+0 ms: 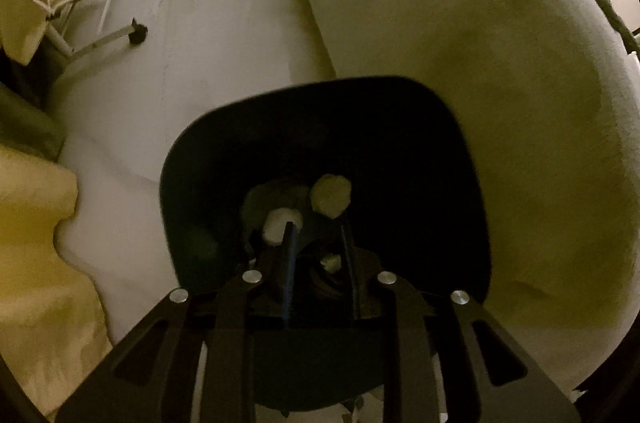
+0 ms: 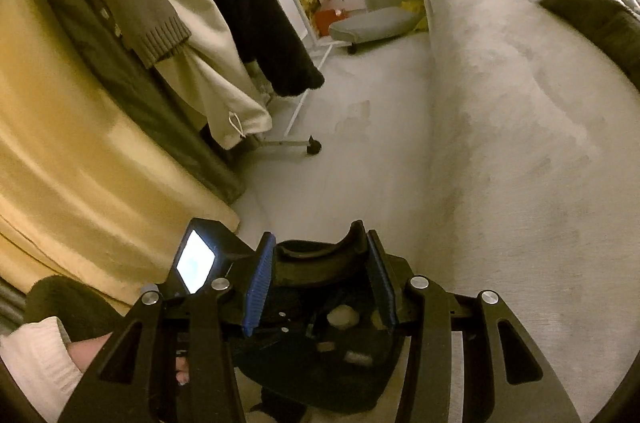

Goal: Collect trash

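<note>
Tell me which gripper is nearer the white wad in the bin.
Left gripper: fingers down inside the bin, one right beside the white wad. Right gripper straddles the rim, farther off.

Dim warm yellowish light, deep shadow inside the dark bin (image 1: 328, 143), motion blur, fisheye-bent edges

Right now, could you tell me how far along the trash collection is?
Done: paper wads lie in the black bin. In hand: the right hand-held gripper clamps its rim; the left hand-held gripper reaches inside, slightly open. Left: no obvious trash shows on the floor.
</note>
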